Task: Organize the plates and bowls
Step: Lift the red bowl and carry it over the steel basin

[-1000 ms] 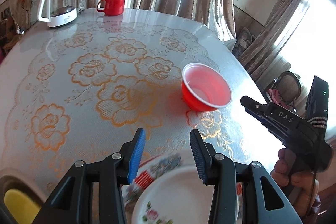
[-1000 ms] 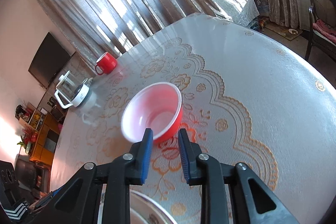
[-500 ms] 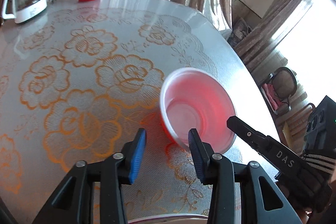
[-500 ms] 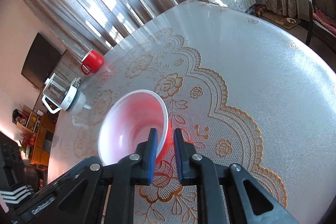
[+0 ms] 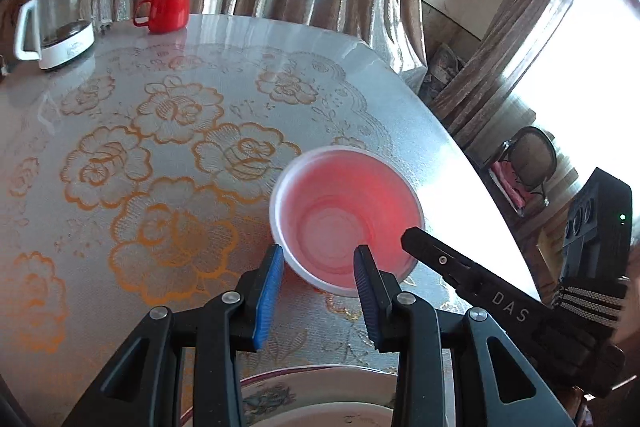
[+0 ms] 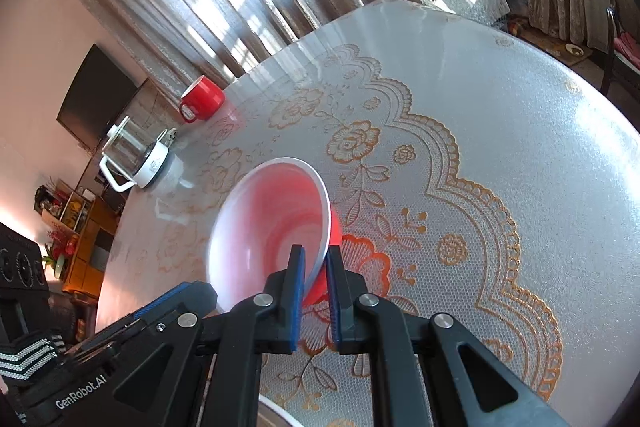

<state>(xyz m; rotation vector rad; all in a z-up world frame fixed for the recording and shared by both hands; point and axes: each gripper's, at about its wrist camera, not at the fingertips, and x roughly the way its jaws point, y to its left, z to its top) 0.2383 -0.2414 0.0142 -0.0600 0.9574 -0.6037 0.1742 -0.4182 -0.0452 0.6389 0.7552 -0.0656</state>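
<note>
Right wrist view is showing the right gripper [image 6: 315, 291] pinching the near wall of the red bowl [image 6: 272, 223], one blue pad inside the white lining and the other against the red outside, the jaws nearly closed on the thin rim; gripping the wall this way is probably giving a firm hold on a light bowl that would be too wide to span across. Here the bowl is appearing tilted toward the camera, though whether its base is touching the lace-patterned tablecloth [image 6: 480, 155] I cannot tell. From the left wrist camera, the left gripper [image 5: 318, 291] is hovering with its jaws spread wide and holding nothing, its blue pads framing the bowl's near edge [image 5: 346, 219], seemingly waiting to steady or receive it, while the right gripper [image 5: 412, 239] is reaching in from the right side. Beneath the left gripper, a floral-patterned plate [image 5: 304, 395] is sitting at the near table edge, which I judge to be the likely stacking spot for the bowl. At the far side of the table, a red mug [image 5: 166, 10] and a glass kettle [image 5: 56, 23] are standing close together, well apart from the work
</note>
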